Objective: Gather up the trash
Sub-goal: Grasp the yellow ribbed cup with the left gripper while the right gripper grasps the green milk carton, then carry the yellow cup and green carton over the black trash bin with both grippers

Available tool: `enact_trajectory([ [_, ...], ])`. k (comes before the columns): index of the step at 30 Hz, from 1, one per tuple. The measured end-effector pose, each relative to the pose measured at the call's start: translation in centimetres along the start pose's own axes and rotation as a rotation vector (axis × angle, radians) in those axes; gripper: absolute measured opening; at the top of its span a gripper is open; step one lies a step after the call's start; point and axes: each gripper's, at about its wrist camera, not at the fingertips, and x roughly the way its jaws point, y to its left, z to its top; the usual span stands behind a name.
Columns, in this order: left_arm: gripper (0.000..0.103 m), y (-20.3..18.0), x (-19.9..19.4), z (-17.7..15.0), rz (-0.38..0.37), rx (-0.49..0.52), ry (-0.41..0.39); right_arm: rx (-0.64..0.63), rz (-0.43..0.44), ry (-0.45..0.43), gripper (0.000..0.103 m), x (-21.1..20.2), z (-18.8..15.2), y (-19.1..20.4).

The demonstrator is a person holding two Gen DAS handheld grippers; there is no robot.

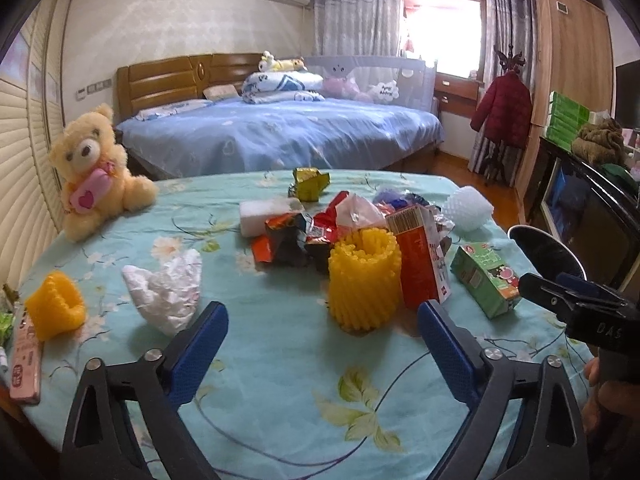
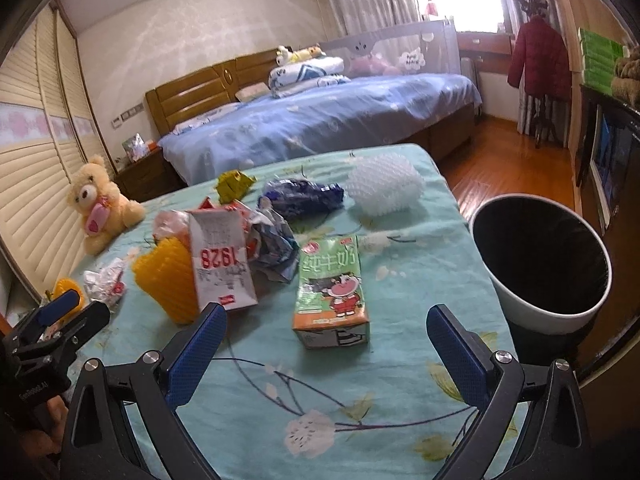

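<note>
Trash lies scattered on a table with a teal flowered cloth point(image 1: 280, 380). My left gripper point(image 1: 323, 314) is open, and a yellow foam net point(image 1: 364, 276) stands upright just ahead between its fingers, untouched. A red carton point(image 1: 420, 256) leans beside the net. My right gripper point(image 2: 327, 314) is open around the near end of a green milk carton point(image 2: 332, 288), with its pads clear of the sides. A white bin with a black liner point(image 2: 496, 280) stands off the table's right edge.
A crumpled white wrapper point(image 1: 164, 292), a small yellow net point(image 1: 56, 310) and a pink pack point(image 1: 24, 360) lie left. Foil wrappers point(image 1: 296, 236), a gold wrapper point(image 1: 310, 184) and a white foam net point(image 2: 384, 188) lie farther back. A teddy bear point(image 1: 96, 168) sits at the far left.
</note>
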Motion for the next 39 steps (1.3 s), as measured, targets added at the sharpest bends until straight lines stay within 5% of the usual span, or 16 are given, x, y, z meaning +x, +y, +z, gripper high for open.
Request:
enact_trajectory([
  [11, 0.077, 0.0, 5.1, 1.5, -0.049, -0.007, 0.083, 0.001, -0.026, 0.103, 0.085, 3.9, 0.5, -0.5],
  [14, 0.061, -0.3, 6.0, 1.7, -0.071, -0.006, 0.102, -0.003, -0.028, 0.121, 0.077, 4.5, 0.6, -0.5],
  [16, 0.029, -0.5, 6.6, 1.8, -0.101, 0.000, 0.116, -0.004, -0.025, 0.133, 0.060, 4.8, 0.6, -0.5],
  [17, 0.028, -0.7, 6.8, 1.8, -0.119, 0.005, 0.124, -0.003, -0.014, 0.142, 0.051, 4.8, 0.5, -0.5],
  [28, 0.022, -0.8, 2.9, 0.4, -0.137, 0.040, 0.057, 0.003, -0.003, 0.090, 0.050, 2.0, 0.2, -1.2],
  [39, 0.022, -3.0, -0.8, 0.0, -0.246, 0.064, 0.049, 0.026, -0.013, 0.054, 0.050, -0.7, 0.3, -2.6],
])
